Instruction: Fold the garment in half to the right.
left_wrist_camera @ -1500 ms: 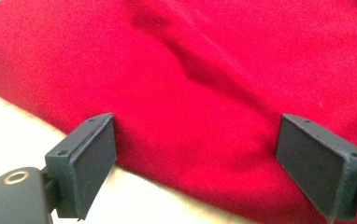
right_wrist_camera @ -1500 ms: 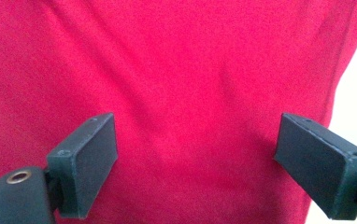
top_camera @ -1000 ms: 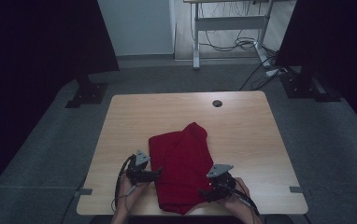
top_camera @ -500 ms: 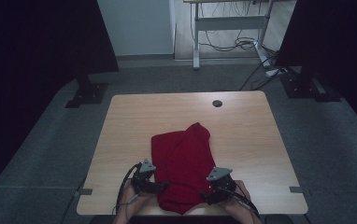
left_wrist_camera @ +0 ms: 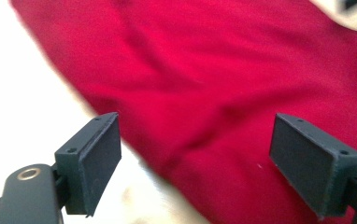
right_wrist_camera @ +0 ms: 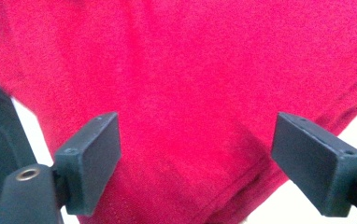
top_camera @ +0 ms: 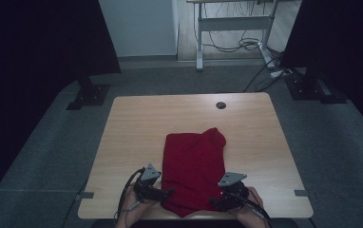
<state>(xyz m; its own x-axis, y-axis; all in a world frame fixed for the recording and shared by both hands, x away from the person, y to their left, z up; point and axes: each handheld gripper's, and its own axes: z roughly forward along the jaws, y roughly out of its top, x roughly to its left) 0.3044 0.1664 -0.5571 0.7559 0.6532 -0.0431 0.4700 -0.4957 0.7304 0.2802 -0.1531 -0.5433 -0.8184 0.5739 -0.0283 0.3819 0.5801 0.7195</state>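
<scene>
Near edge of the light wooden table (top_camera: 132, 123): the left gripper (top_camera: 166, 193) at seven o'clock and the right gripper (top_camera: 216, 201) at five o'clock flank the folded red knit cloth's (top_camera: 194, 166) near corners, jaws spread wide, pinching nothing. Judged step — approach before a grasp; next, each must close on a corner. The cloth lies flat, centre-near, its far edge rumpled toward one o'clock.

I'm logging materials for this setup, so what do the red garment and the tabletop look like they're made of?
Red garment: soft knitted fabric, probably cotton or a blend; matte, fine grainy texture, limp folds.
Tabletop: light wood-grain surface, likely laminate; smooth, even, low sheen.
</scene>
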